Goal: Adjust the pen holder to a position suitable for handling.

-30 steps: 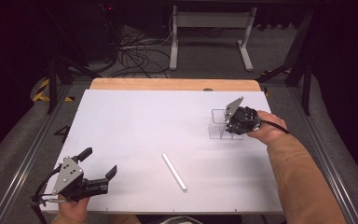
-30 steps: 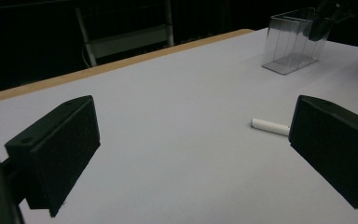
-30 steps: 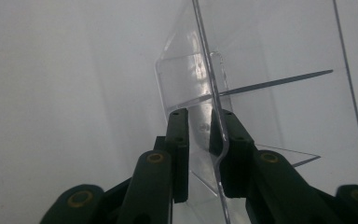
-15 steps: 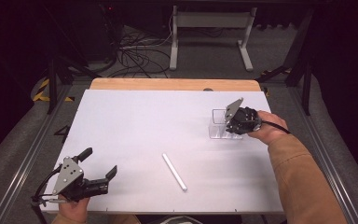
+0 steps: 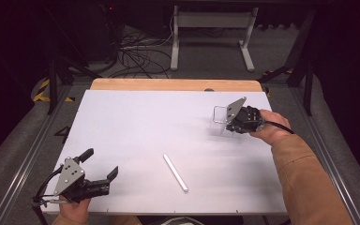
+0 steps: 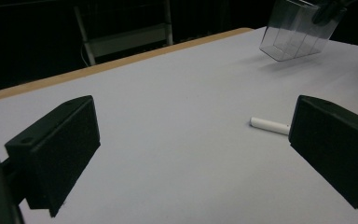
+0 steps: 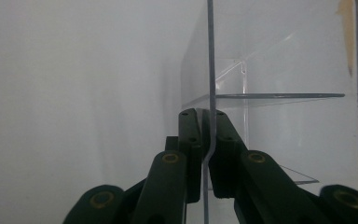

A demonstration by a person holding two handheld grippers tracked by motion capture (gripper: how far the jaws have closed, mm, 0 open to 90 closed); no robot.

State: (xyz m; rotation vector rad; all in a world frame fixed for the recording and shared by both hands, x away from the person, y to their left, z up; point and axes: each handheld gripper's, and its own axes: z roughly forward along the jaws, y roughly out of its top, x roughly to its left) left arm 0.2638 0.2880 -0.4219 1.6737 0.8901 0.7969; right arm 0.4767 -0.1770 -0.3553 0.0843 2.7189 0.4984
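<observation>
- Dark floor with a tangle of cables and a white metal frame (image 5: 211,28) lies beyond a white table (image 5: 168,122), whose far edge shows a strip of bare wood (image 5: 168,85).
- At the near left corner of the table, in the high view, the left gripper (image 5: 99,171) is held low over the surface in the person's left hand (image 5: 70,213); a grey three-cornered plate sits on top of it and a cable loops off to its left.
- Its jaws stand spread wide with nothing between them; in the left gripper view only the bare white tabletop lies in the gap.
- A white stick (image 5: 175,172) lies flat on the table near the middle, slightly toward the near edge, slanting from far left to near right. It is well apart from both grippers. In the left gripper view its end (image 6: 268,124) peeks out beside the right-hand jaw.
- Toward the far right of the table is a clear plastic box (image 5: 221,119) with inner dividers. In the left gripper view it (image 6: 298,32) is tilted, one side raised off the surface.
- The right gripper (image 5: 229,123), held in the right hand (image 5: 272,131) with a brown sleeve (image 5: 304,183) behind it, has just been closing its jaws. In the right gripper view (image 7: 208,154) they are pressed together on one thin clear wall of the box (image 7: 279,60), pinching it.
</observation>
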